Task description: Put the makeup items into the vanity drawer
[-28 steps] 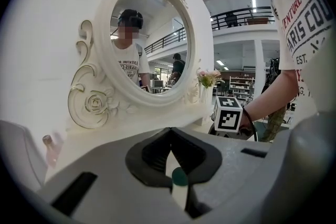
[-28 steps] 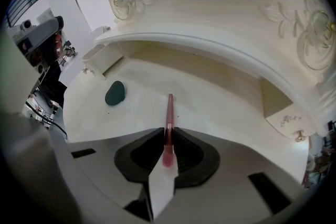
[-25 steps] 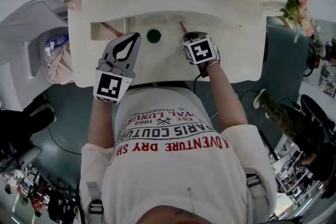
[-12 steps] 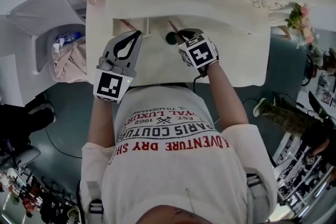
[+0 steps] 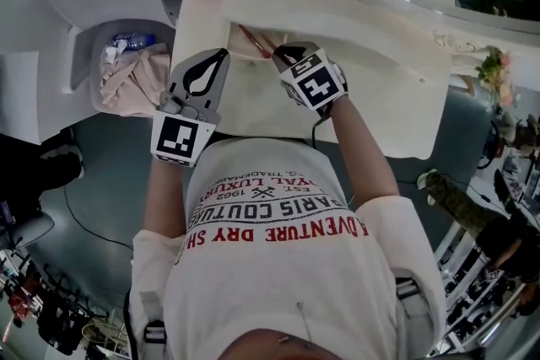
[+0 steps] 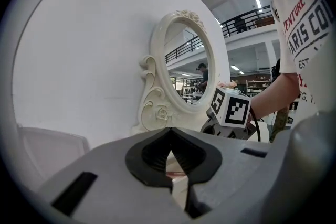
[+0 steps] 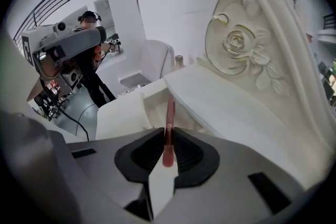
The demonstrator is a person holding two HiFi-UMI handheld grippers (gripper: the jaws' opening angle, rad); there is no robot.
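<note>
The cream vanity (image 5: 371, 97) has its drawer (image 5: 239, 55) open at the left. My right gripper (image 5: 283, 56) is shut on a thin pink makeup stick (image 7: 169, 126). The stick points forward over the drawer's open compartment (image 7: 152, 107). A second thin red stick (image 5: 250, 37) seems to lie inside the drawer. My left gripper (image 5: 218, 57) hovers just left of the right one, by the drawer's front, jaws shut with nothing between them. In the left gripper view, the right gripper's marker cube (image 6: 230, 107) shows in front of the oval mirror (image 6: 190, 68).
An ornate mirror frame with a carved rose (image 7: 242, 44) rises close on the right of the drawer. A white seat holding cloth and a bottle (image 5: 126, 67) stands left of the vanity. Flowers (image 5: 494, 67) sit at its right end. A person (image 7: 90, 63) stands in the background.
My right gripper has carried the pink stick leftward across the vanity top to the open drawer. The dark round item seen earlier is no longer visible. The left gripper has kept its place.
</note>
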